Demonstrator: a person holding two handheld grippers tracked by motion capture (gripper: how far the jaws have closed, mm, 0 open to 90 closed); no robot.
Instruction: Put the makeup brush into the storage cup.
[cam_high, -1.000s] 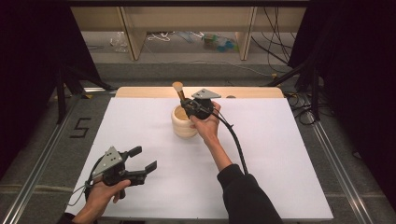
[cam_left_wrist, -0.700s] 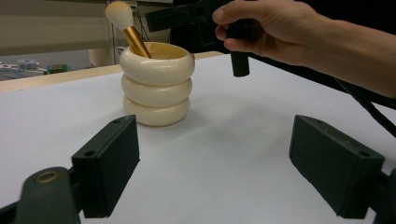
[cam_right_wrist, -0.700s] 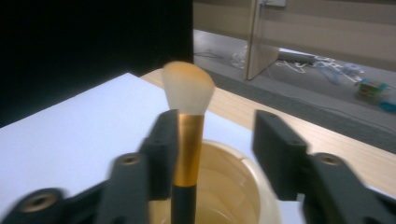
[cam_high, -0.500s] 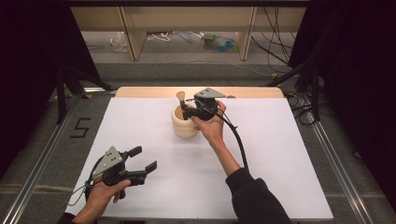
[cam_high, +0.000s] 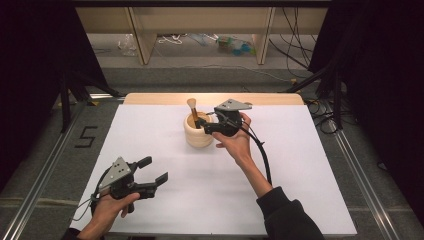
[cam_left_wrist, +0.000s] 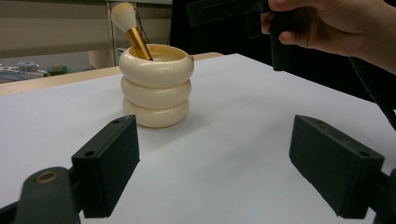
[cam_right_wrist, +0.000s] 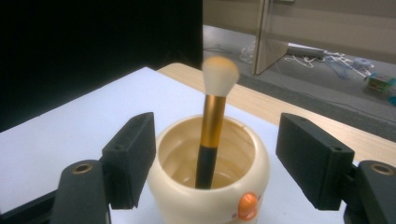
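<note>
1. A cream holder (cam_high: 199, 132), formed as three stacked rings, is seen standing upright on the white table surface (cam_high: 300, 165), toward the far middle of it.
2. A makeup brush (cam_high: 193, 111) is held inside the holder, handle down and pale bristle head up. The black lower handle and gold ferrule are seen leaning against the holder's inner wall (cam_right_wrist: 211, 140). An orange mark is seen on the holder's outer wall in the right gripper view.
3. The right gripper (cam_high: 206, 126) is positioned just beside the holder, at rim height. Its jaws are spread wide to either side of the holder's mouth, and nothing is gripped between them.
4. The left gripper (cam_high: 152, 171) is held low near the near-left edge of the table, well apart from the holder. Its jaws are parted widely and are empty.
5. Open white surface is left between the two grippers and on the table's right side.
6. A light wooden strip (cam_high: 150, 98) is seen along the far edge. Beyond it, grey floor, furniture legs and loose cables are visible, with dark curtains at both sides.
</note>
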